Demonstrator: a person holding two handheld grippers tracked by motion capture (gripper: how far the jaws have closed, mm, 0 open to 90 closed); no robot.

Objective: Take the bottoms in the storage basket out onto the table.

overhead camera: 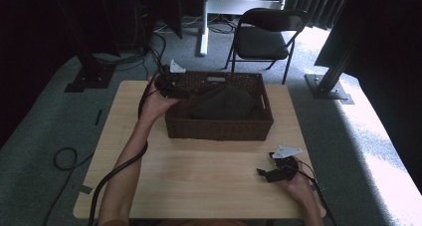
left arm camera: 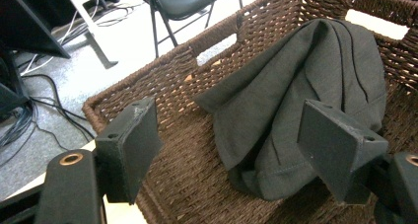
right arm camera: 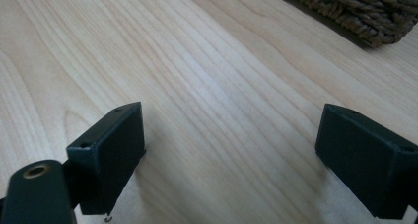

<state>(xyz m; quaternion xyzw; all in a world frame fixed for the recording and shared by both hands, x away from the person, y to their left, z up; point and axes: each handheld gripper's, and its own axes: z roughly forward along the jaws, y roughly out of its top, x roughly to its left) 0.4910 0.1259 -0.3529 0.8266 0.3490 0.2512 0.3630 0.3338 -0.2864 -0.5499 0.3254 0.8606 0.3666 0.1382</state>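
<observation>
From above, a pale wooden surface (overhead camera: 199, 181) carries a dark woven basket (overhead camera: 219, 127) set toward its far edge, and a dark grey cloth (overhead camera: 224, 104) lies bunched inside it, filling much of the middle. The person's left arm reaches forward along the left side, and the left claw (overhead camera: 174, 86) sits at the basket's near-left corner, up over the rim. The right claw (overhead camera: 273, 173) rests low over the bare wood near the right front of the surface, well apart from the basket, its grey three-cornered plate on top. Beyond the surface a black folding chair (overhead camera: 266, 34) stands on grey carpet, with cables trailing over the floor to the left. Along the left claw, its two black jaws stand wide apart with nothing between them; they hang over the basket's interior, the cloth (left arm camera: 296, 100) lying crumpled on the woven bottom and partly draped up the far wall (left arm camera: 217, 41), its near fold just under the right-hand jaw. I cannot tell whether that jaw touches the fabric. Along the right claw, the jaws are likewise spread wide and hold nothing, poised just above the grain of the wood (right arm camera: 212, 86), and a corner of the basket (right arm camera: 365, 12) shows at the upper right.
</observation>
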